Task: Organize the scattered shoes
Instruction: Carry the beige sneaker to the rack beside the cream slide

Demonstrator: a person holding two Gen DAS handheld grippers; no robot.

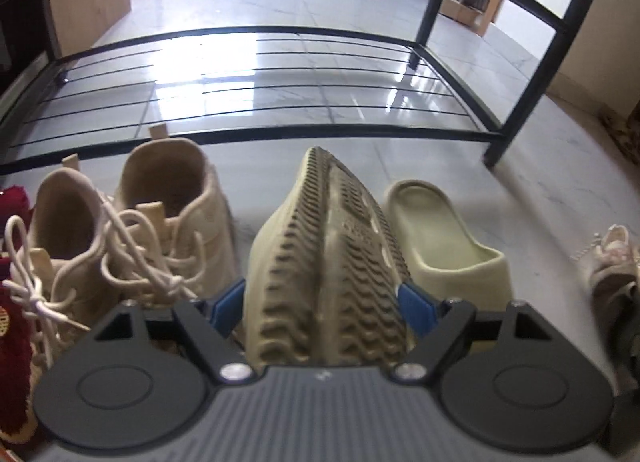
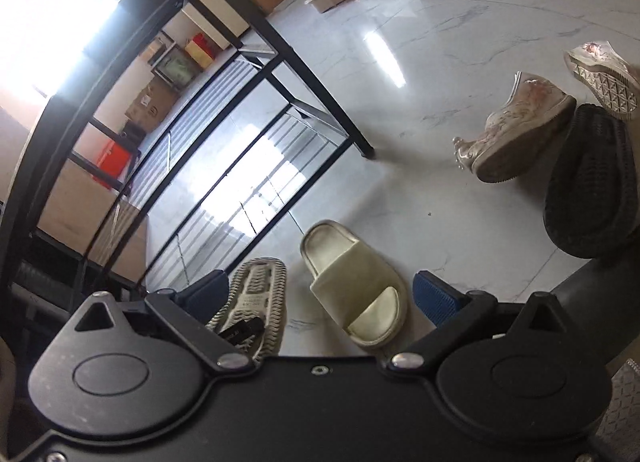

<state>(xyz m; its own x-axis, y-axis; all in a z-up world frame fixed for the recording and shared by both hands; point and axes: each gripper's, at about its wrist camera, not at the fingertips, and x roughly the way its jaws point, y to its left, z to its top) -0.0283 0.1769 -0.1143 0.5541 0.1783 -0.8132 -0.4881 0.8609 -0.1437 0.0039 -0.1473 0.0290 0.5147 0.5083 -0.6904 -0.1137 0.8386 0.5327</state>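
Note:
My left gripper (image 1: 322, 304) is shut on a beige slide (image 1: 328, 262) that is turned sole up, its blue pads pressing on both sides. The slide's mate (image 1: 448, 230) lies upright on the floor just to the right. Ahead stands the black metal shoe rack (image 1: 256, 134), its lowest shelf bare. In the right wrist view, my right gripper (image 2: 320, 294) is open above the upright beige slide (image 2: 352, 282), with nothing between its pads. The sole-up slide (image 2: 256, 298) shows at its left, beside the rack (image 2: 224, 178).
A pair of tan lace-up boots (image 1: 132, 230) stands left of the held slide, with red knitted slippers (image 1: 14, 326) at the far left. Two pinkish-white sneakers (image 2: 520, 130) and a black slide (image 2: 588, 182) turned sole up lie on the glossy tiles to the right.

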